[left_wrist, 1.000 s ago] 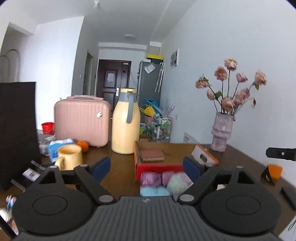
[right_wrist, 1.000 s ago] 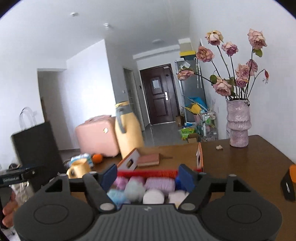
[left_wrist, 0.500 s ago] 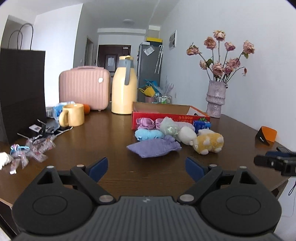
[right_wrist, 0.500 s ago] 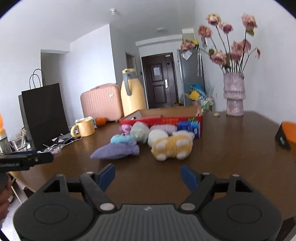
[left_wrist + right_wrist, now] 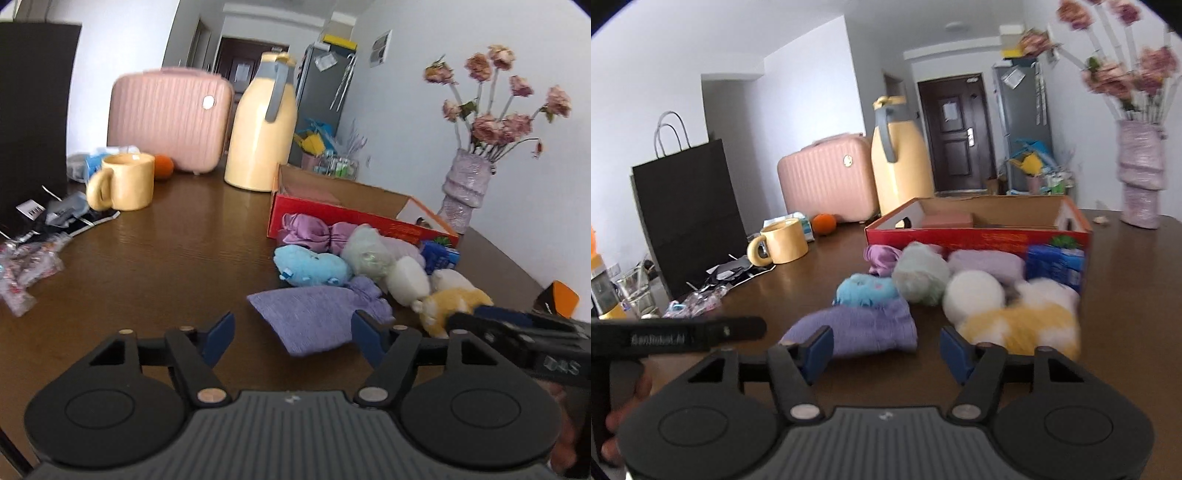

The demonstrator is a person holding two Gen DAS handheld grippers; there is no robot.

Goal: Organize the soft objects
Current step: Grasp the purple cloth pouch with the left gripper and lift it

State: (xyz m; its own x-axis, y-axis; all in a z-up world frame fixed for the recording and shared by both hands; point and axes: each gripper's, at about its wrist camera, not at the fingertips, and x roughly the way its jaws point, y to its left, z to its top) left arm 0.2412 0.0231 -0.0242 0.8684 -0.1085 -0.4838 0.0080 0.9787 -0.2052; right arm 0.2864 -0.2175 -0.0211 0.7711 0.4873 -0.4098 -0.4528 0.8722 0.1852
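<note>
1. Two grippers hover low over the table [image 5: 155, 258], near the soft toys.
2. Left gripper [image 5: 291, 336] – jaws closing, its pads either side of the purple pouch [image 5: 314, 314], not pressing.
3. Right gripper [image 5: 886, 350] – closing too, nothing gripped.
4. Toys lie heaped just before the red box [image 5: 979, 236].
</note>
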